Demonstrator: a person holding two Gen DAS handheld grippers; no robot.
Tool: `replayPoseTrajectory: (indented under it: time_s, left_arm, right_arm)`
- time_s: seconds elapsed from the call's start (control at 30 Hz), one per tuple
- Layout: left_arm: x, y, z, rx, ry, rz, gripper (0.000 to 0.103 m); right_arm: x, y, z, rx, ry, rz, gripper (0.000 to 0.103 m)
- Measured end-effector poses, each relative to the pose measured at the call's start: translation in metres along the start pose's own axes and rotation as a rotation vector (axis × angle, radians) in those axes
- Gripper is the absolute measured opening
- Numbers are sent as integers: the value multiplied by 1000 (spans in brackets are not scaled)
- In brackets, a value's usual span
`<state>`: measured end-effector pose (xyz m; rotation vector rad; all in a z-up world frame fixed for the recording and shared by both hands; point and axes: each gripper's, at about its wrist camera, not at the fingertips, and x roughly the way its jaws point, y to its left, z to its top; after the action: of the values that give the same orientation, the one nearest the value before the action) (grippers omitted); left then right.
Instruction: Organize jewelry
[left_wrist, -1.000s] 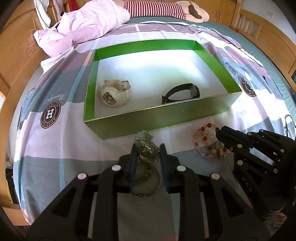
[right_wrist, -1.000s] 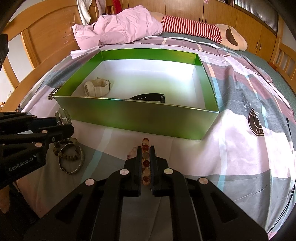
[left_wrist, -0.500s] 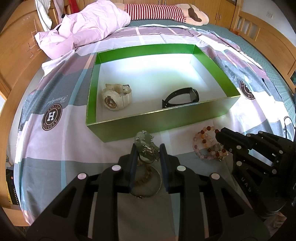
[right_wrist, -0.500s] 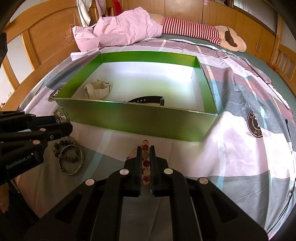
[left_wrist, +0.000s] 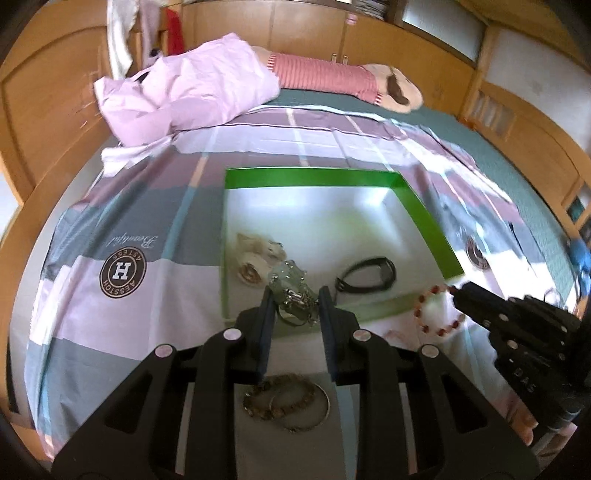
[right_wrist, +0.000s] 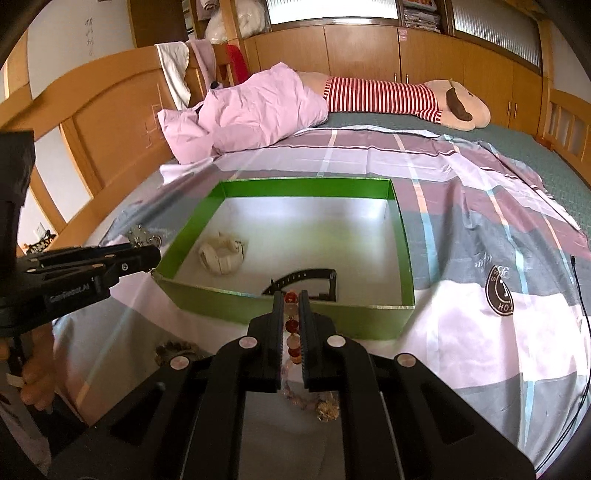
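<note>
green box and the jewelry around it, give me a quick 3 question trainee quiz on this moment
1. True or false: the green box already holds a white watch and a black band.
2. What does the right tool grip?
   A. bead bracelet
   B. a ring
   C. a necklace
3. Fill in: the brown bead bracelet and the metal bangle lie on the ____.

Key: 1 true; 2 A; 3 bedsheet.
</note>
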<state>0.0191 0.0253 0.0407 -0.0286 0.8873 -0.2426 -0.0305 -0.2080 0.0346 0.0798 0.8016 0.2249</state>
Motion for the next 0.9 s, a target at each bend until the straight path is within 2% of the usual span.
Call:
replayPoseTrajectory:
  time_s: [0.17, 0.27, 0.53, 0.7, 0.9]
  left_arm:
    - [5, 16, 18, -30, -12, 5, 24]
    - [13, 28, 26, -70, -6, -20, 24]
    - [46, 47, 30, -162, 30, -22, 24]
    - [57, 36, 28, -145, 43, -35, 24]
    - [67, 12, 22, -77, 69, -52, 24]
  right_arm:
    - [3, 5, 20, -21, -34, 2, 8]
    - [14, 2, 34, -6, -38, 1, 8]
    - [39, -8, 28, 31, -5, -32, 8]
    - [47, -15, 25, 43, 11, -58, 8]
    - [52, -18, 23, 52, 22, -74, 8]
